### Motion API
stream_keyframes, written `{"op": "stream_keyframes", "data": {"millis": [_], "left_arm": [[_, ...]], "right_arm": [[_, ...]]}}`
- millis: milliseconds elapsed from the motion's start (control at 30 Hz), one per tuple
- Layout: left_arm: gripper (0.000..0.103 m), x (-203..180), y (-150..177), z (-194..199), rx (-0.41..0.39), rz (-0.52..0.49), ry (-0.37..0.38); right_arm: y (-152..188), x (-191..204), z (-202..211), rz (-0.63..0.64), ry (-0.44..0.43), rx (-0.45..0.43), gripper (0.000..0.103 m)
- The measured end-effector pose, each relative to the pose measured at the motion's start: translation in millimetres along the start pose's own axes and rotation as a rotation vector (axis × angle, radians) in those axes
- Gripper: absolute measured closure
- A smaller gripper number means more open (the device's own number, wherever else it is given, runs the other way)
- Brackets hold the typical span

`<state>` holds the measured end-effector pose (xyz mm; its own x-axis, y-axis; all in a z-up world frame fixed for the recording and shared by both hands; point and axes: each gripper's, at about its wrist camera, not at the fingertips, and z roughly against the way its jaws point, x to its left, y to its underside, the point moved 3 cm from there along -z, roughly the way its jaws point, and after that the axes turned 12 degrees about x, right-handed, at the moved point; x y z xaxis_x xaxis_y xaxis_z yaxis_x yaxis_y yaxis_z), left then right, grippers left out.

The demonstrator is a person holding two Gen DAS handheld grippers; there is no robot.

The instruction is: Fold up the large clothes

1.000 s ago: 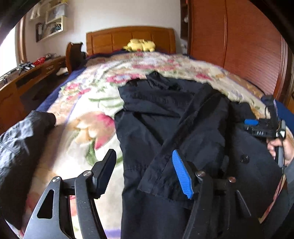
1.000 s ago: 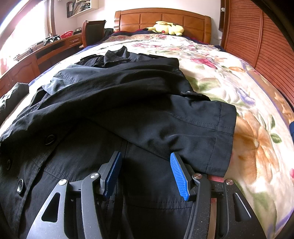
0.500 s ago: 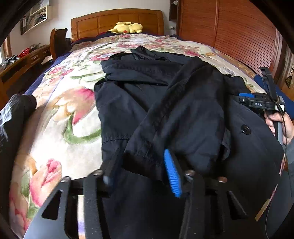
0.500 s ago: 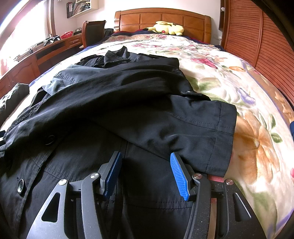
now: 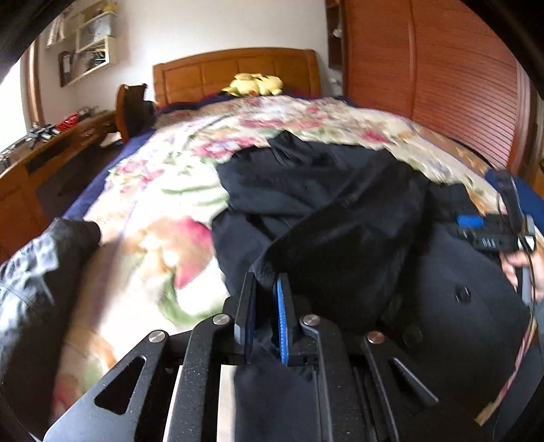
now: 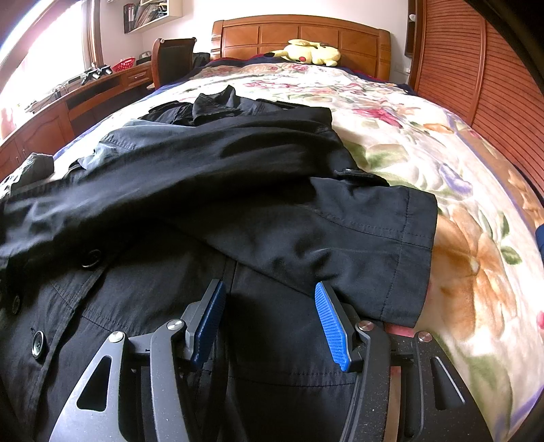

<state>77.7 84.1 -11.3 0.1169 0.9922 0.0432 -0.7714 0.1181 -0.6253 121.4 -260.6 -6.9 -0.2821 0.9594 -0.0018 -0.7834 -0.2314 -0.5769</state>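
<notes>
A large black coat lies spread on the bed, both sleeves folded across its front and its buttons at the near left. In the left wrist view my left gripper has its jaws closing, with the edge of one sleeve pinched between the pads. My right gripper hovers low over the coat's body with its blue pads wide apart and nothing between them. The other sleeve's cuff lies just beyond its right finger. A hand holding that gripper shows at the right edge of the left wrist view.
The coat rests on a floral blanket. A yellow plush toy sits by the wooden headboard. A wooden wardrobe runs along the right, a desk and chair along the left. Another dark garment lies at the bed's left edge.
My left gripper came in over the near sleeve's edge and its jaws narrowed from wide apart onto the cloth, which now stands slightly raised. The right gripper has kept still.
</notes>
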Motion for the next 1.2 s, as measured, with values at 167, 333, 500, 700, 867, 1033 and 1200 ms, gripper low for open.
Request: {"op": "stream_keyframes", "data": {"millis": [167, 333, 500, 700, 867, 1033, 1200], "left_arm": [[0.091, 22.2, -21.0, -5.9, -0.013, 0.036, -0.035], [0.091, 29.7, -20.7, -15.5, -0.005, 0.059, -0.031], [0.075, 28.7, -14.2, -13.5, -0.03, 0.069, -0.051], [0.026, 24.6, -10.2, 4.7, -0.093, 0.059, 0.002], [0.008, 19.4, -4.4, 21.4, -0.168, 0.043, -0.037], [0.001, 16.7, 3.4, 27.2, -0.174, 0.035, -0.045], [0.001, 18.2, 16.1, 27.2, -0.145, 0.042, -0.034]], "right_arm": [[0.0, 0.0, -0.1, 0.0, 0.0, 0.0, 0.046], [0.2, -0.1, -0.5, -0.001, -0.002, 0.0, 0.046], [0.2, -1.1, -0.9, -0.002, -0.005, 0.001, 0.046], [0.3, -1.0, -1.0, -0.002, -0.004, 0.001, 0.046], [0.2, -1.2, -1.0, -0.001, -0.004, 0.0, 0.046], [0.2, -1.3, -1.1, -0.001, -0.004, 0.0, 0.046], [0.2, -1.2, -1.1, -0.001, -0.004, 0.0, 0.046]]}}
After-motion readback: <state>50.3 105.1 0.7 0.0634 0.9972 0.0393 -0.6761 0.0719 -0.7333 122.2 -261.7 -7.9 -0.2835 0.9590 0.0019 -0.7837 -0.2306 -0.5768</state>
